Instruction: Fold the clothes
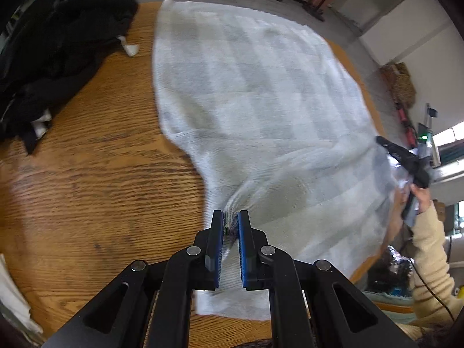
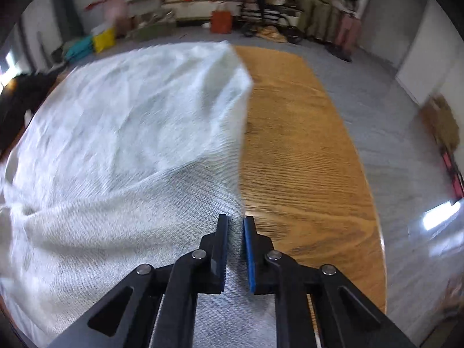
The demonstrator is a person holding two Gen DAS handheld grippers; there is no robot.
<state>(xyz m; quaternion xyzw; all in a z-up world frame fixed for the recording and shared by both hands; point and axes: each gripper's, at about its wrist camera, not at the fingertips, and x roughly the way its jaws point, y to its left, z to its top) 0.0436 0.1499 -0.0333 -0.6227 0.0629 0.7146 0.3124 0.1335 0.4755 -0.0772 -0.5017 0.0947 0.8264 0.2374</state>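
White checked cloth (image 1: 255, 110) spread over wooden surface (image 1: 101, 174), ahead of both jaws. Left gripper (image 1: 231, 217): jaws clenched on bunched fold of cloth, puckers radiating from pinch. Right gripper (image 2: 235, 221): jaws drawn nearly together at cloth's right edge; grasp cannot be told. Black garments (image 1: 58, 43) heaped far left of left jaws.

Pale white-grey knit garment (image 1: 255, 92), faintly checked with grey blocks, loosely woven. Spread wide and mostly flat over the wooden surface (image 1: 110, 174), far edge reaching the surface's far end. Near edge gathered into radiating creases at one pinched spot, another part lifted at the right side. Soft wrinkles across the middle; blurred in places.
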